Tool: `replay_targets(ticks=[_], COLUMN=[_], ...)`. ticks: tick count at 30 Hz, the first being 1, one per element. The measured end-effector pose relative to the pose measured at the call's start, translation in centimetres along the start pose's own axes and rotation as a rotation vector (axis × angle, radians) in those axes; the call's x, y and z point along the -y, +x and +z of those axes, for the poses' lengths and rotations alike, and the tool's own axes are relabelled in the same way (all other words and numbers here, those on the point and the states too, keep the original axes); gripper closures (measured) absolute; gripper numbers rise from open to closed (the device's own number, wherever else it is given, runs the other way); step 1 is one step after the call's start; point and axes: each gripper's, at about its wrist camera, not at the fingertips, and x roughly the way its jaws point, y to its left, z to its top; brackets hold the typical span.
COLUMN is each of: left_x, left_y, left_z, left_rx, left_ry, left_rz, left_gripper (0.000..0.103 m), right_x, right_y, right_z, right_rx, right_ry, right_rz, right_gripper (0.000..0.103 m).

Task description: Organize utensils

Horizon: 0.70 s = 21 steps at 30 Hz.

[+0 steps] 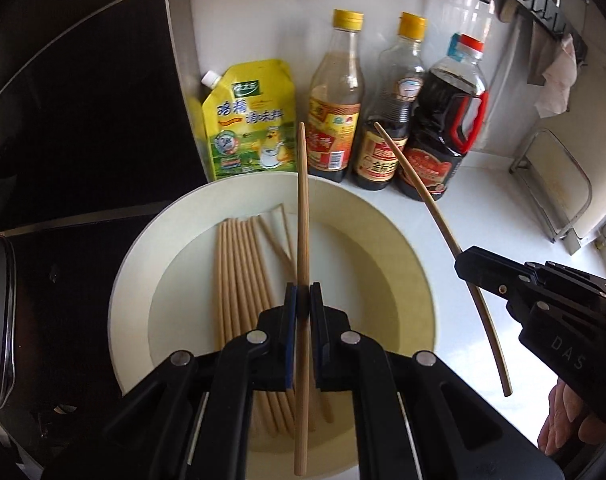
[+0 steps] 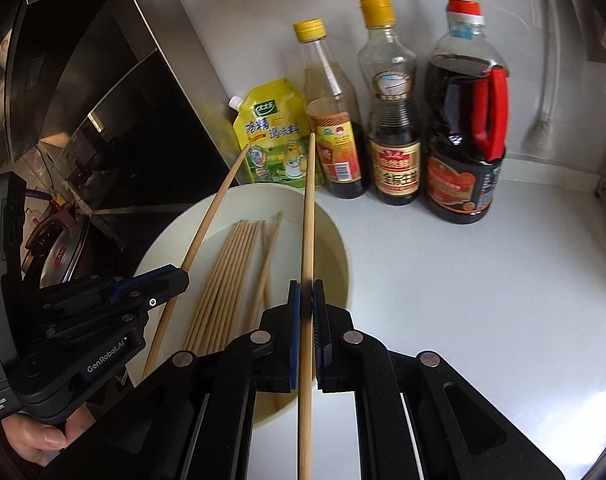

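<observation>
Left wrist view: the left gripper (image 1: 303,300) is clamping one chopstick (image 1: 302,216) above the plate (image 1: 403,236) of loose chopsticks (image 1: 239,276). Right wrist view: the right gripper (image 2: 306,300) is pinching a second chopstick (image 2: 307,232). Judged step: carrying the pair off; next, a holder must be found.

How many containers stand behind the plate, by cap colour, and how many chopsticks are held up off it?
Yellow-capped bottles: 2
Red-capped bottle: 1
White-capped pouch: 1
Chopsticks held: 2
Total: 6
</observation>
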Motion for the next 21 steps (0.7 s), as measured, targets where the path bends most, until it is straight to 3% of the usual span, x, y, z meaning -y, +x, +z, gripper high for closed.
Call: replay_targets(ticks=[9, 15, 18, 21], left_x=[-3.8, -4.8, -5.1, -5.4], left_y=[3.3, 4.1, 4.0, 3.4], left_z=[-0.7, -0.9, -1.0, -1.2], left_rx=[-0.073, -0.097, -0.094, -0.079], left_ry=[-0.057, -0.091, -0.104, -0.119], left_rz=[0.026, 0.026, 0.038, 0.046], left_gripper=[0.096, 0.094, 0.074, 0.053], right_x=[-3.1, -3.5, -3.2, -3.0], right_y=[6.1, 7.5, 7.2, 6.7], right_z=[0.7, 0.6, 0.7, 0.5], right_rx=[-0.131, -0.169, -0.158, -0.15], right_ry=[-0.019, -0.027, -0.016, -0.015], right_rz=[0.041, 0.033, 0.022, 0.012], right_gripper=[0.097, 0.096, 0.088, 0.088])
